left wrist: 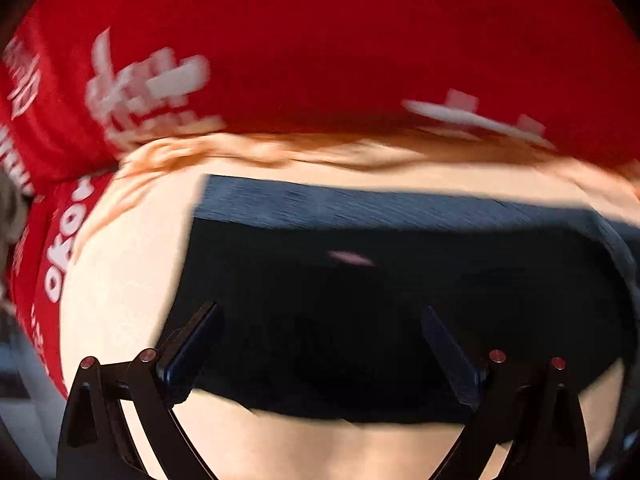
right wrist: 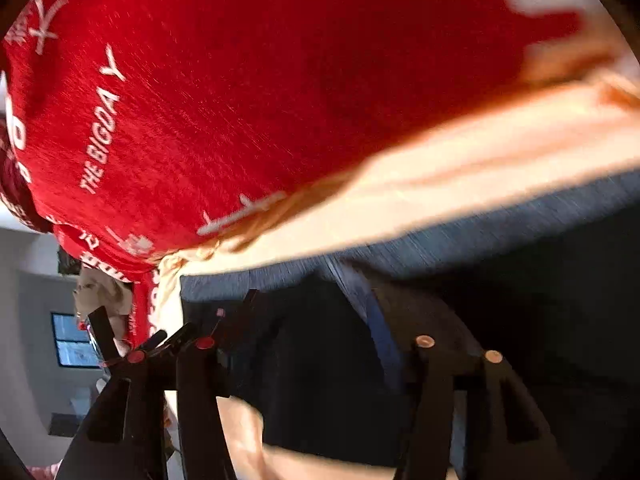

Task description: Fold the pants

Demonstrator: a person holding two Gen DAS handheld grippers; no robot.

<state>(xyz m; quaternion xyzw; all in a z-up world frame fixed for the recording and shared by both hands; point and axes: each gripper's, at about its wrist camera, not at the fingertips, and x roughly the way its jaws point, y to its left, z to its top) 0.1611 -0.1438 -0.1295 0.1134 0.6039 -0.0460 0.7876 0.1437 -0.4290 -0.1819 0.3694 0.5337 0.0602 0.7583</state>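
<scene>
The left gripper [left wrist: 320,344] hangs over the dark pants [left wrist: 380,320] with its fingers spread wide; nothing sits between them and they do not press on the cloth. The right gripper [right wrist: 316,320] also has its fingers apart, over the same pants [right wrist: 500,280], with no fold pinched between them, though the black fingers are hard to separate from the dark fabric. Both views are smeared by motion blur. The pants lie folded on a pale cream sheet [left wrist: 132,280], their far edge showing a bluish weave. Beyond the sheet lies a red cloth with white lettering [left wrist: 320,40], most of it unreadable. At the left edge of the right wrist view, a grey wall [right wrist: 28,280] and a small window [right wrist: 76,340] show; the things below it are too blurred to name.
</scene>
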